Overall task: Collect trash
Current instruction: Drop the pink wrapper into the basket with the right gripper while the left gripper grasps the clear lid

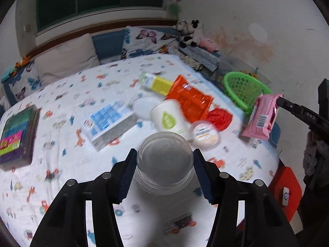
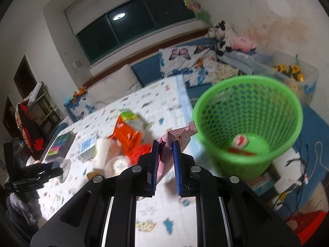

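Observation:
My left gripper (image 1: pixel 165 154) is shut on a clear plastic cup (image 1: pixel 164 162) above the patterned bedsheet (image 1: pixel 67 164). My right gripper (image 2: pixel 166 144) is shut on a pink wrapper (image 2: pixel 178 136), held just left of the green mesh trash basket (image 2: pixel 248 94); the wrapper (image 1: pixel 261 116) and basket (image 1: pixel 244 90) also show in the left wrist view. The basket holds a red and white piece of trash (image 2: pixel 239 141). On the bed lie an orange snack bag (image 1: pixel 189 98), a white paper cup (image 1: pixel 168 117), a yellow box (image 1: pixel 156 83), a blue and white box (image 1: pixel 111 121), a small round tub (image 1: pixel 205 133) and a red crumpled item (image 1: pixel 220 116).
A dark book with coloured stripes (image 1: pixel 16 135) lies at the bed's left. Pillows (image 1: pixel 65 57) and plush toys (image 1: pixel 191 33) line the headboard. A clear storage bin (image 2: pixel 296 76) stands behind the basket. Cables (image 2: pixel 304 177) and a red item (image 1: pixel 285 191) lie on the floor.

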`<state>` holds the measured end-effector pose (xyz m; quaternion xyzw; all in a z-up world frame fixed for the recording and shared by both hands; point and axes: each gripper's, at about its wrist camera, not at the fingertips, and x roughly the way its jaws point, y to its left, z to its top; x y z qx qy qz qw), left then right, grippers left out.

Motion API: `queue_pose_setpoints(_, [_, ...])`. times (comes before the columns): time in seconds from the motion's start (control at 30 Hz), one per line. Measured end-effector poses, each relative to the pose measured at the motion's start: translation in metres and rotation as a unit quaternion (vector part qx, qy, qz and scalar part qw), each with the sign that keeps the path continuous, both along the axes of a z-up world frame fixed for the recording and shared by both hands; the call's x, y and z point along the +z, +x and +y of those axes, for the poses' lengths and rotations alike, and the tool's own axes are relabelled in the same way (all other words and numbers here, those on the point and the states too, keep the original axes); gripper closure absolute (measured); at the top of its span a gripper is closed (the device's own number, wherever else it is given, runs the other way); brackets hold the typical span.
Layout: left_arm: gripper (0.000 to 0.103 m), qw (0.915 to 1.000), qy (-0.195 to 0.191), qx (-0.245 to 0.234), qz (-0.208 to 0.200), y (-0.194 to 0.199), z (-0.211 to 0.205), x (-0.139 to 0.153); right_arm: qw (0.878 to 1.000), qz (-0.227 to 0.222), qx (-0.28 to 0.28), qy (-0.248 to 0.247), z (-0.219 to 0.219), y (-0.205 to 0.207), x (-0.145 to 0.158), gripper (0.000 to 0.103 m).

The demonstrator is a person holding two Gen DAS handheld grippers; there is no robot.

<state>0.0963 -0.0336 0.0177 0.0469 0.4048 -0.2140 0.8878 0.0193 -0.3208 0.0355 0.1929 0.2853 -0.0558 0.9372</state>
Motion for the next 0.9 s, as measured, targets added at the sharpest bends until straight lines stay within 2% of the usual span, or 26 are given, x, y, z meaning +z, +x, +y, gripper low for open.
queue_pose_setpoints(0.23, [0.049, 0.9988, -0.017, -0.043, -0.013, 0.013, -0.043, 0.02, 0.998, -0.012, -0.047, -0.044, -0.041, 0.008, 0.02, 0.088])
queue_pose_setpoints(0.4, [0.049, 0.9969, -0.019, -0.072, -0.026, 0.028, -0.078, 0.034, 0.994, -0.001, -0.082, -0.077, -0.075, 0.019, 0.02, 0.088])
queue_pose_setpoints(0.67, [0.049, 0.9938, -0.019, -0.107, -0.024, 0.056, -0.136, 0.044, 0.988, 0.047, -0.111, -0.098, -0.124, 0.041, -0.011, 0.086])
queue_pose_setpoints(0.9, [0.049, 0.9908, -0.008, -0.134, -0.018, 0.082, -0.188, 0.043, 0.987, 0.06, -0.122, -0.084, -0.147, 0.048, -0.032, 0.085])
